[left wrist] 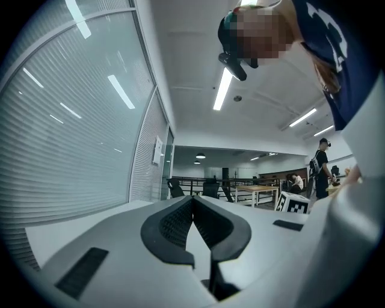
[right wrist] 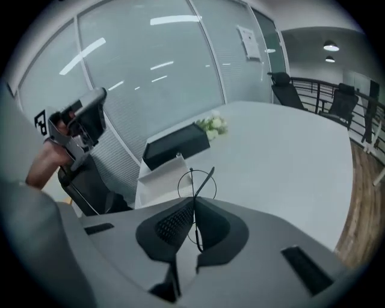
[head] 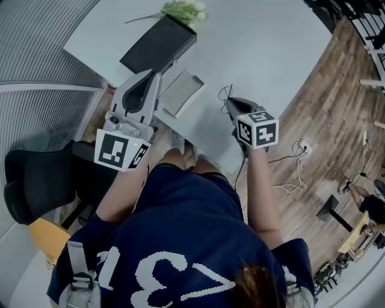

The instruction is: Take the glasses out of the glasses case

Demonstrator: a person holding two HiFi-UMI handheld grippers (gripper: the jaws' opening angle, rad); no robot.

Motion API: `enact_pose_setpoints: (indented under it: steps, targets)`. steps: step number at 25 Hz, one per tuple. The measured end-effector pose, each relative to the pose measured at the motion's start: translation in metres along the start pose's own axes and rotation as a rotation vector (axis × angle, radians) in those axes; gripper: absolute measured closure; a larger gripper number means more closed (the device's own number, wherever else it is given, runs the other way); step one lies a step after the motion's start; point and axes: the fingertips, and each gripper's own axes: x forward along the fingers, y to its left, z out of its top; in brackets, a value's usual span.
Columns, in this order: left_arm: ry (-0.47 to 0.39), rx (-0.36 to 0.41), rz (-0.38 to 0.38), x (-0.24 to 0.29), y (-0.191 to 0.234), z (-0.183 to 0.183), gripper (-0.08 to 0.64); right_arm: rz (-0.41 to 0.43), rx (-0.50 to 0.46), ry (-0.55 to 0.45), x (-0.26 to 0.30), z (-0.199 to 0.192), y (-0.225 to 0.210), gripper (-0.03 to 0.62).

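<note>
My right gripper is shut on a pair of thin wire-framed glasses, which stick up past its fingertips. In the head view the same gripper holds the glasses above the white table, to the right of the open pale glasses case. From the right gripper view the case lies just beyond the glasses. My left gripper hovers at the case's left side. Its jaws meet with nothing between them and point level across the room.
A black box lies behind the case, with a bunch of pale flowers at its far end. A dark office chair stands at the left. Cables and a socket lie on the wooden floor at the right.
</note>
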Motion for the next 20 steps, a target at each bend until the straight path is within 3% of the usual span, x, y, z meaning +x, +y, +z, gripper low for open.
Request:
enact_pose_setpoints:
  steps: [5, 10, 13, 20]
  targets:
    - [0.051, -0.005, 0.013, -0.014, 0.004, -0.016, 0.546, -0.013, 0.051, 0.082, 0.037, -0.040, -0.001, 0.561]
    - [0.048, -0.002, 0.034, -0.022, 0.009, -0.015, 0.546, -0.030, 0.030, 0.051, 0.042, -0.035, 0.004, 0.537]
    - [0.016, 0.013, 0.041, -0.022, 0.012, -0.004, 0.546, -0.042, -0.013, -0.066, 0.022, 0.000, 0.006, 0.554]
    - [-0.075, 0.054, 0.049, -0.019, 0.012, 0.040, 0.546, -0.074, -0.130, -0.513, -0.083, 0.126, 0.022, 0.568]
